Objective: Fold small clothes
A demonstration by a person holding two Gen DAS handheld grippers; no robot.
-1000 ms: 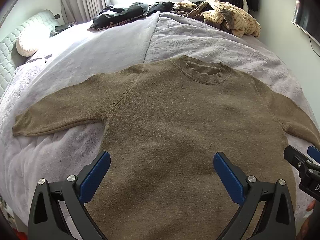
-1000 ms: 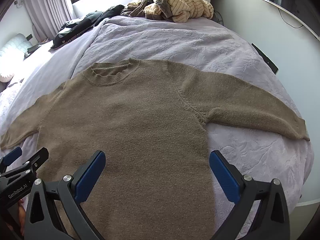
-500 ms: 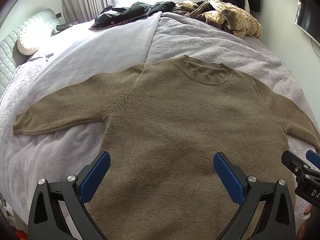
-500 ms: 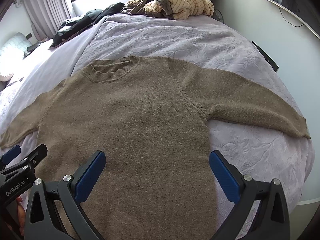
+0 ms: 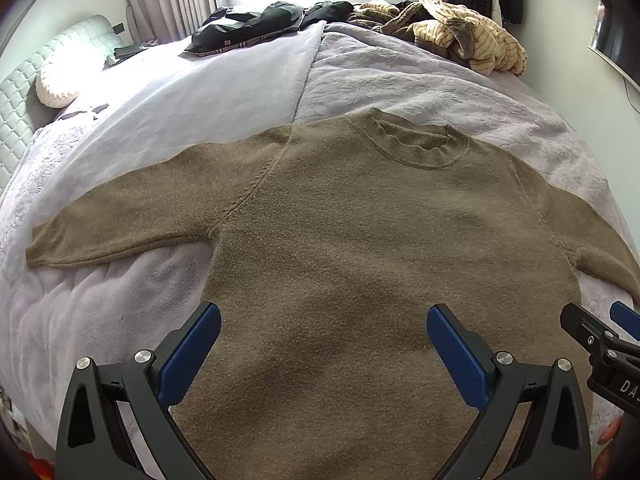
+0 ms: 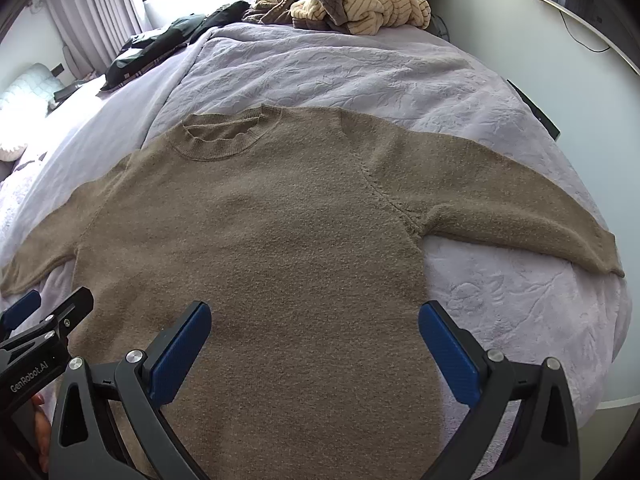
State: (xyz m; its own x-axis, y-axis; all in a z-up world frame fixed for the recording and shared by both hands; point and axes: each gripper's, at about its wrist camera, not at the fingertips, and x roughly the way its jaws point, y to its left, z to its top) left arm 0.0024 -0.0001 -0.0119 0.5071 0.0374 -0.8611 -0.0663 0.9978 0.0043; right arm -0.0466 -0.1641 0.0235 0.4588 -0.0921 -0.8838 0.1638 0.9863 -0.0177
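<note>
Fingers [image 5: 192, 348] spread above sweater [image 5: 340, 240].

I see a wide bed [image 5: 224, 92] under a pale lilac embossed quilt. A brown knitted sweater [image 5: 360, 240] lies flat on it, sleeves spread. Far off lie dark clothes [image 5: 256, 24] and a cream striped knit heap [image 5: 472, 36]; a cream pillow [image 5: 54, 88] sits far left.

Lilac bedspread [image 5: 400, 88], striped cream knit heap [image 5: 476, 40] at far edge, dark clothes [image 5: 256, 26] beside it, white pillow [image 5: 56, 84]
</note>
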